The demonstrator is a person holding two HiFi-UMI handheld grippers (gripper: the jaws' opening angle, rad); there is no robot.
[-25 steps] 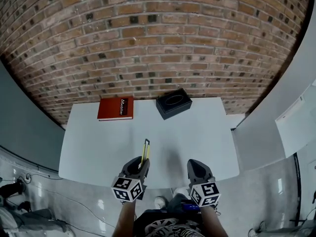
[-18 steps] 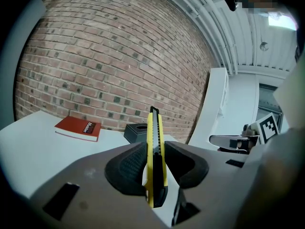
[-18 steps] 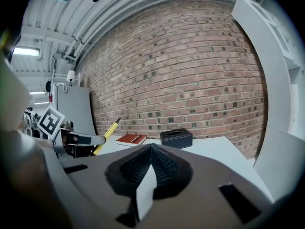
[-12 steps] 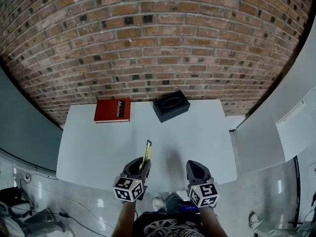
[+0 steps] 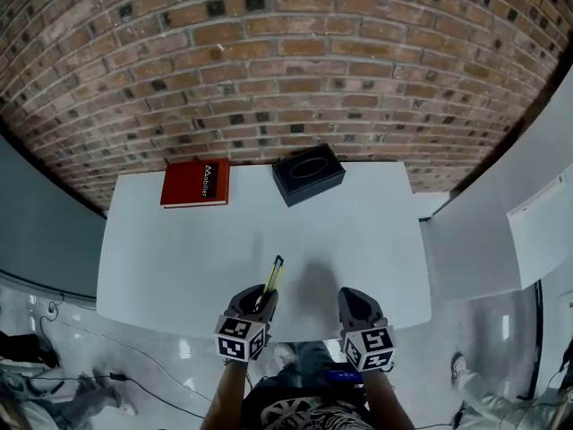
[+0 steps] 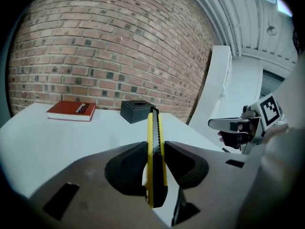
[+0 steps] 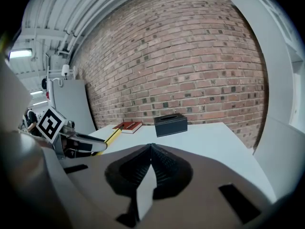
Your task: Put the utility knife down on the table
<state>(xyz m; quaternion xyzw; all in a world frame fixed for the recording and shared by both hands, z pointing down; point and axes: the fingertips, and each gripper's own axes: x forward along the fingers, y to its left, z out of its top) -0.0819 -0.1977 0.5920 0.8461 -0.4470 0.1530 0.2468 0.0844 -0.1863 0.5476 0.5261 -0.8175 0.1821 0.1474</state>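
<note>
- A white table (image 5: 179, 258) stands against a brick wall (image 5: 286, 61), seen from above by a person standing at the table's near edge.
- At the table's far left corner lies a red book (image 5: 194, 184). At the middle of the table's far edge sits a black box (image 5: 308, 174) with an oval slot in its top.
- The left gripper (image 5: 260, 297) is at the table's near edge, left of centre. Its jaws are clamped on a yellow and black knife (image 5: 273, 274), pads pressing its two flat sides, with the knife standing on edge between them.
- The knife sticks out beyond the jaws, its tip pointing over the table towards the far edge. It appears to be in the air, clear of the tabletop.
- The right gripper (image 5: 356, 301) is just beside the left one at the same near edge. Its jaws are pressed together with nothing between them.
- Progress: the knife has been brought over the table but is not yet set down. What is left, as far as can be judged, is to lower it onto the tabletop, open the left jaws and draw the gripper away.
</note>
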